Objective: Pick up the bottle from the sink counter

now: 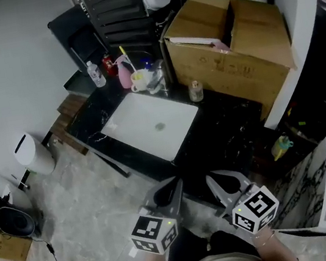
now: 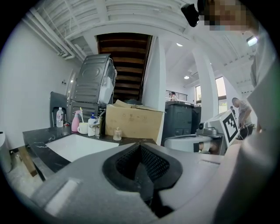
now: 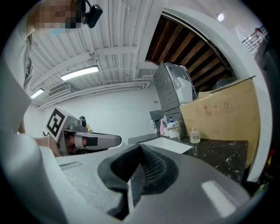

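Claws come nearest, on the near side of the white sink [image 1: 144, 127]: left claw [image 1: 176, 185] and right claw [image 1: 211, 180] sit side by side, each pressed shut on nothing. Just beyond the sink's far right corner, a small glass bottle [image 1: 195, 91] stands upright on the black marbled counter [image 1: 230, 123]. Behind the sink stand a white mug [image 1: 139, 81], a pink spray bottle [image 1: 125, 76] and a clear plastic bottle [image 1: 96, 74] whose red label is unreadable. Print on the cardboard box [image 1: 230, 53] is too faint to read.
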{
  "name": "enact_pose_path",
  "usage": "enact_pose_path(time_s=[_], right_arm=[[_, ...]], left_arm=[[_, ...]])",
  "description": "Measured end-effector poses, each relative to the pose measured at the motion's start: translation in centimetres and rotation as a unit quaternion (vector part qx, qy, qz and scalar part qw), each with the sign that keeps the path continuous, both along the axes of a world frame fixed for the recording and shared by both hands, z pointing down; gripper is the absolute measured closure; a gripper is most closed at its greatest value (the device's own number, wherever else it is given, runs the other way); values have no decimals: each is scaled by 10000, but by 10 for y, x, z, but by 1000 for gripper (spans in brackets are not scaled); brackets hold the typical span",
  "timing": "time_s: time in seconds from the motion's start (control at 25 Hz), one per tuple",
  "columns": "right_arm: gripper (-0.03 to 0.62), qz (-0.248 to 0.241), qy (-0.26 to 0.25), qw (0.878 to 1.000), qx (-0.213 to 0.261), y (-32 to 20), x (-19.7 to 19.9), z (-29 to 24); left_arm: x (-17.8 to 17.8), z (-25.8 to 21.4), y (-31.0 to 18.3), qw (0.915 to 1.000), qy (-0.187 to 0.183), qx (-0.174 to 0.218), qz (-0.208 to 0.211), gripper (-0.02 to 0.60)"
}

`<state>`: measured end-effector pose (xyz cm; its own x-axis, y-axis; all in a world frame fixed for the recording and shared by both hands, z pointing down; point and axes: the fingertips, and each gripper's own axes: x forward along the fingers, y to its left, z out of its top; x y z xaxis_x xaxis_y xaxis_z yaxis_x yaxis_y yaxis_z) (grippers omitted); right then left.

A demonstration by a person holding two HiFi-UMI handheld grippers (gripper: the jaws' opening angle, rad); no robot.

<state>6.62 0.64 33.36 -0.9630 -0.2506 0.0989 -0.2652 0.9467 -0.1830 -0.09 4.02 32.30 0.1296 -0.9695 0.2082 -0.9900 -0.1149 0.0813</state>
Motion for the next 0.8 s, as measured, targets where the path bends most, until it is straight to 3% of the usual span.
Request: enact_pose_path(time_s=[0.44,0.8], right_arm=[[591,778,13,9969,-79,-73,-23,4],[591,1395,4,9902,-98,-127,-83,3]], left_arm=[[-39,10,-72,9982,87,-11,588,577],[-110,22,-131,9932,203,-228,1120,577]])
